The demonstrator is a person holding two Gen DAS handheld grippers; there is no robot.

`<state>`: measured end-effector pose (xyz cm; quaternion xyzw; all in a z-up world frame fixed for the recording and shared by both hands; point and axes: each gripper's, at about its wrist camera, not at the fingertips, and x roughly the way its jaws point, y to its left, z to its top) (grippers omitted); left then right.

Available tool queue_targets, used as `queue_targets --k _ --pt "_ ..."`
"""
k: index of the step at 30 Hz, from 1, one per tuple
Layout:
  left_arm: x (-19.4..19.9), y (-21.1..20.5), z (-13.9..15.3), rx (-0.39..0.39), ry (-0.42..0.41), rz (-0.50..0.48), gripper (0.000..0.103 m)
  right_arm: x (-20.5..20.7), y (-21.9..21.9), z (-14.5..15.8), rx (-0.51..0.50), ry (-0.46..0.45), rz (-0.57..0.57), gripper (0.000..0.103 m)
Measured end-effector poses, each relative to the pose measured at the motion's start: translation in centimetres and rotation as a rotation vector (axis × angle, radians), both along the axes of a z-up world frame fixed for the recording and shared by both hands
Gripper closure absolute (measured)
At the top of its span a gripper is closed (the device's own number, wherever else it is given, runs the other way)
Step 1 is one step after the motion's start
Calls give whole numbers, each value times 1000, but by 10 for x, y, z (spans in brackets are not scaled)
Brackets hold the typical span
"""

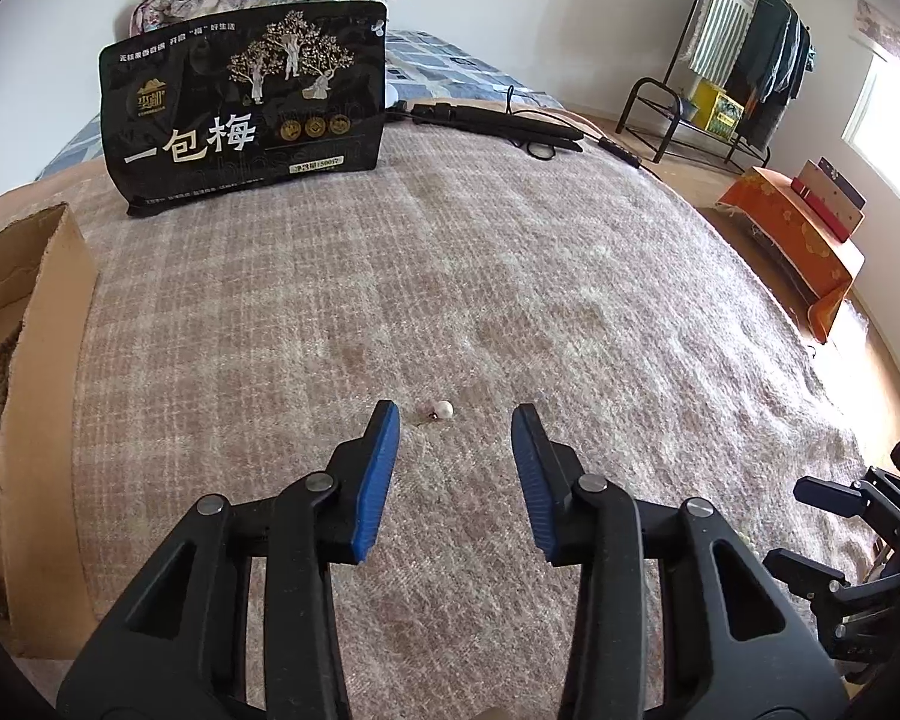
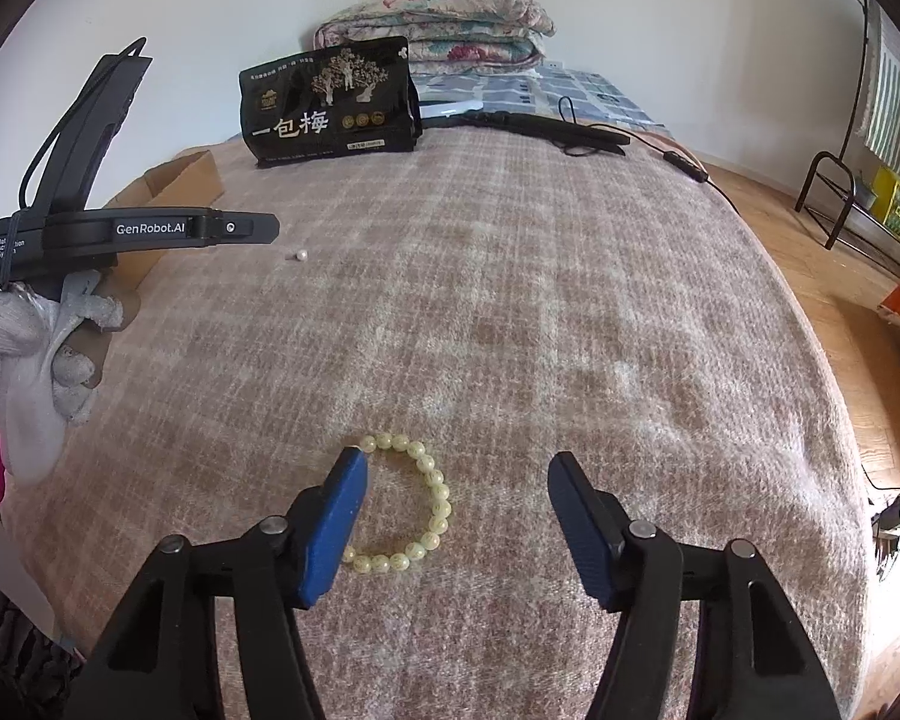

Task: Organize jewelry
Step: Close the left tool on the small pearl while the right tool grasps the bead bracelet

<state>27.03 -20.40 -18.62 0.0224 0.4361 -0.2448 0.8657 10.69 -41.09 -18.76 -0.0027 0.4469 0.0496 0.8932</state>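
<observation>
Far left, around 9 o'clock from our left gripper [image 1: 455,429]: cardboard box [image 1: 36,324] on bed [image 1: 510,276], looks like some beaded piece already sitting inside, can't tell exactly what. Left gripper jaws wide open, gripping nothing; pearl earring [image 1: 444,409] lies on blanket at 12 o'clock, just past fingertips. Right gripper [image 2: 456,471] jaws also spread, empty, straddling cream bead bracelet [image 2: 411,510], its left finger right over bracelet's edge. We reckon roughly early-to-mid task: two loose pieces left to box.

Fuzzy woven blanket [image 2: 510,312], glossy bracelet [image 2: 435,498]
</observation>
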Motion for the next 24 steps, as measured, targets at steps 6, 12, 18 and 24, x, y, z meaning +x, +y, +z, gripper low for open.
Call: queue_targets --k 6,12,18,24 --pt "9 -11 -13 14 15 -24 72 4 -6 -14 16 46 8 56" --pt "16 -19 -22 54 5 -37 72 9 -8 -20 40 63 21 63" --pt "22 -21 -29 73 12 -47 80 14 -5 -23 55 75 45 68" --pt "23 -21 -33 83 7 -53 88 16 -1 -24 59 81 64 71"
